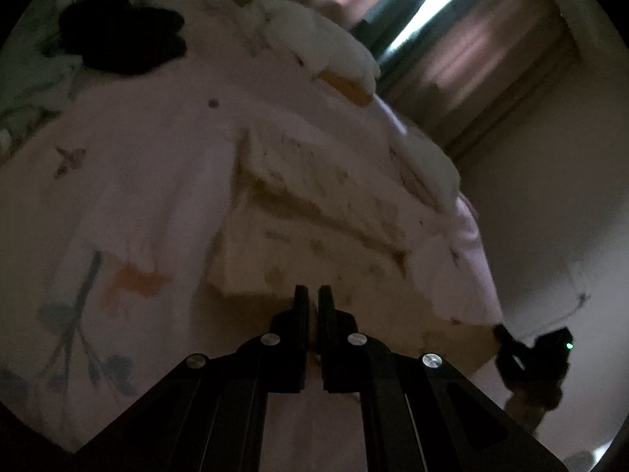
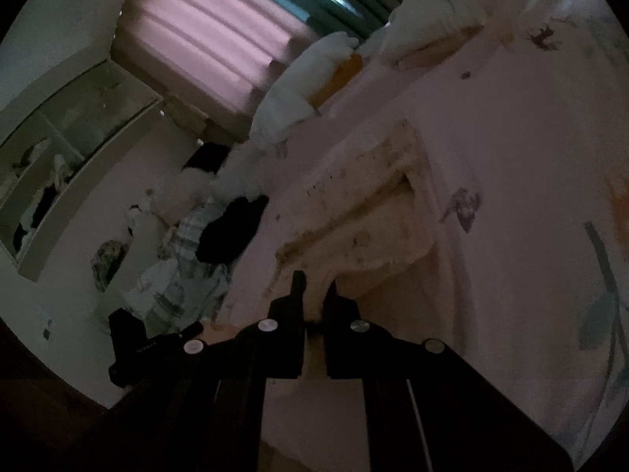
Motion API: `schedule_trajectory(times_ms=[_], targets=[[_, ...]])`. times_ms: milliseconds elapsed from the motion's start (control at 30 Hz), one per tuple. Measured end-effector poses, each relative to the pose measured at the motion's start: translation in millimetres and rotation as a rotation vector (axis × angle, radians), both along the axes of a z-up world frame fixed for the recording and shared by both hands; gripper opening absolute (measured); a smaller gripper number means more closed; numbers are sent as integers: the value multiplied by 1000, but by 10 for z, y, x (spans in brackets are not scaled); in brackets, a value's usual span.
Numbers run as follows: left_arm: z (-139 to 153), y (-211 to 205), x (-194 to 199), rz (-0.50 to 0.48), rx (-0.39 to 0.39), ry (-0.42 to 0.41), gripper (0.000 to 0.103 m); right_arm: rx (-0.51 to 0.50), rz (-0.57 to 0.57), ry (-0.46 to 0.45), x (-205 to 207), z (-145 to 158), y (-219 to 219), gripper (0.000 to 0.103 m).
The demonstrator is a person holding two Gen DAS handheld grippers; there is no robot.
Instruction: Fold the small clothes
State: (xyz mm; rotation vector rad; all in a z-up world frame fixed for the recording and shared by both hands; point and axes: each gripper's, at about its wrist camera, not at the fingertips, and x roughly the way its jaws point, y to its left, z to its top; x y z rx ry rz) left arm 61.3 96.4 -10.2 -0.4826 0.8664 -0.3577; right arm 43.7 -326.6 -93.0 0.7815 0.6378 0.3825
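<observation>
On the far left of the bed (image 1: 165, 181), well away from both claws, lies a dark bundle of clothing (image 1: 125, 33); it plays no part in this step. The thing in hand is the cream printed garment (image 1: 314, 212), spread on the pink floral bedcover with its long axis running away from the claws toward the white pillows (image 1: 326, 53) at the headboard end.

The left claw (image 1: 313, 295) sits at the garment's near edge on its left side. Its jaws are almost together, with a sliver of pale cloth between them, so it appears clamped on that hem.

The right claw (image 2: 314, 287) is at the same near edge, further right. Its jaws stand slightly wider apart, and cream fabric (image 2: 354, 212) bunches up between and just beyond them; I judge it is gripping the hem too, though dim light and blur make the contact less certain.

Both claws are about equally near, each holding one near corner, and the garment stretches straight ahead of them. The likely next move is to carry that near edge forward over the far edge.
</observation>
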Motion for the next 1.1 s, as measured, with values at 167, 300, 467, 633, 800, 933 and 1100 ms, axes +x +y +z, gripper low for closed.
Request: schedule_trajectory(times_ms=[167, 300, 467, 633, 800, 933, 1100], targets=[[108, -24, 205, 41, -60, -38, 2, -26, -9, -27, 244, 182, -9, 7], [207, -62, 460, 94, -46, -84, 2, -43, -19, -35, 481, 278, -17, 7], [293, -37, 730, 150, -117, -155, 2, -56, -37, -33, 856, 332, -92, 7], [199, 24, 1183, 223, -210, -155, 2, -26, -76, -10, 1388, 267, -170, 7], [-33, -16, 1868, 277, -171, -113, 2, -79, -94, 60, 1993, 173, -217, 7], [-361, -36, 2323, 315, -107, -53, 2, -136, -106, 117, 2423, 23, -210, 7], [-720, 6, 2693, 332, -144, 25, 2, -213, -122, 228, 2895, -260, -243, 10]])
